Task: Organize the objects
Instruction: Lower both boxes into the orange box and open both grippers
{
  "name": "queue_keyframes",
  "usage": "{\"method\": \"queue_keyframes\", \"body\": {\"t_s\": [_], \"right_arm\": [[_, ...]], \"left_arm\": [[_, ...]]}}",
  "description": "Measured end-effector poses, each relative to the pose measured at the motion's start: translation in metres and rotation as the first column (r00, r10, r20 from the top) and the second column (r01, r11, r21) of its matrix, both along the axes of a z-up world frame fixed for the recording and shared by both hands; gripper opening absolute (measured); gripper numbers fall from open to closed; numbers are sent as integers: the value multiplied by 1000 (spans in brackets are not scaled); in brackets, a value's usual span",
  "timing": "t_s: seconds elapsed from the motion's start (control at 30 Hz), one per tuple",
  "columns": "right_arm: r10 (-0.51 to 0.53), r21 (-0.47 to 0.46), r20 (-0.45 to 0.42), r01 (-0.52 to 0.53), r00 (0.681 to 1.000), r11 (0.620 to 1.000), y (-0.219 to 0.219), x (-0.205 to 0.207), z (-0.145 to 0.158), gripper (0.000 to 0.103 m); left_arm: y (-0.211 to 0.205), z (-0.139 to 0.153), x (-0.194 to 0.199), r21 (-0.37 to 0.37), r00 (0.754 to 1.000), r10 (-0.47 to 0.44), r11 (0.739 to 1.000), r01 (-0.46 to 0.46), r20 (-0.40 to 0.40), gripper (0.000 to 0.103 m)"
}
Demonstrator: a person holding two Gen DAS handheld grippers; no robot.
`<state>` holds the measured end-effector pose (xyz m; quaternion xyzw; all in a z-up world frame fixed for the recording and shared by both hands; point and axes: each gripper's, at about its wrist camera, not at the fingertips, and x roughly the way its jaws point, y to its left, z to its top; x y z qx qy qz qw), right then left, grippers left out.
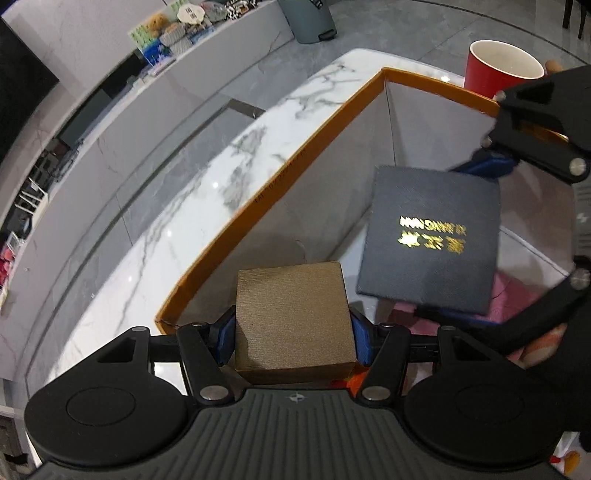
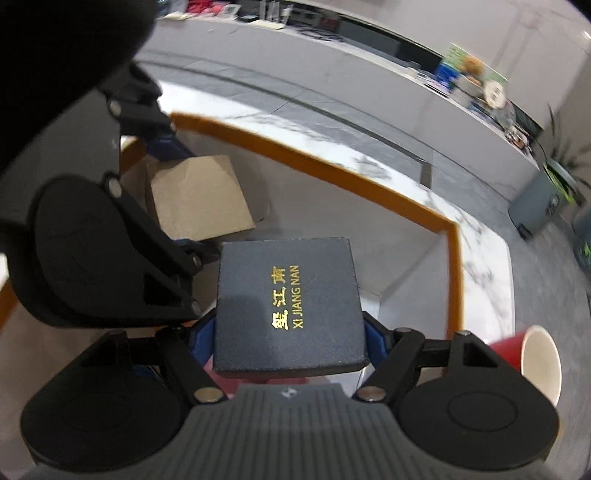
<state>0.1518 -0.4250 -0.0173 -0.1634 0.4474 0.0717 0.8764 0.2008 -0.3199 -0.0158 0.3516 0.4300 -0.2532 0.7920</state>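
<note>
My left gripper (image 1: 293, 332) is shut on a small brown box (image 1: 293, 321) and holds it over the near corner of a large orange-rimmed box (image 1: 295, 155) with grey inner walls. My right gripper (image 2: 290, 332) is shut on a flat dark blue box (image 2: 290, 302) with gold lettering and holds it over the same big box. In the left wrist view the dark blue box (image 1: 430, 236) hangs to the right in the right gripper (image 1: 469, 240). In the right wrist view the brown box (image 2: 199, 195) sits at the left in the left gripper (image 2: 181, 199), over the orange-rimmed box (image 2: 369, 184).
The big box stands on a white marble table (image 1: 177, 236). A red paper cup (image 1: 498, 70) stands behind the box's far wall; it also shows in the right wrist view (image 2: 532, 354). Something pink (image 1: 513, 295) lies under the blue box. A grey bin (image 1: 308, 18) stands on the floor beyond.
</note>
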Motion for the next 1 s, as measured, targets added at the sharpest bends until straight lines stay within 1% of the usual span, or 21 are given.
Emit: {"method": "queue_keyframes", "body": {"t_s": [0.1,0.23,0.27,0.33,0.37,0.4,0.43,0.47,0.63,0.77,1.0], "right_arm": [[13,-68,21,-12,1000,998,4,3,-7,77],[11,-90,29,-9,1000,996,7,3,-12,78],[8,-94,32,-5,999,996,7,3,-14,78],[2,-99,37,2,999,995,5,3,-16,78],[5,-101,38,-1,999,995,5,2,-17,81],[11,-107,38,-7,999,994,6,1,-18,89],[12,-110,40,-8,999,994,6,0,-18,94],[13,-108,42,-8,999,994,7,0,-16,96],[17,-124,54,-10,998,992,11,-8,-12,97],[-4,-113,64,11,998,994,7,-13,-3,97],[-7,-116,67,15,998,993,14,-31,9,97]], "left_arm": [[2,0,2,-19,1000,19,1000,-19,-8,68],[6,1,4,-50,999,35,998,-35,-10,69],[6,3,5,-52,999,39,998,-39,-7,71],[7,4,5,-59,999,39,997,-39,-6,72],[7,4,5,-64,999,36,997,-37,-8,73],[8,5,3,-67,999,33,997,-34,-11,74],[8,5,2,-71,999,32,997,-33,-13,76],[8,6,1,-73,999,34,997,-35,-14,76],[10,12,-4,-101,999,43,994,-45,-23,81],[9,19,-9,-102,999,34,994,-36,-18,81],[11,35,-17,-113,1000,25,993,-24,7,81]]}}
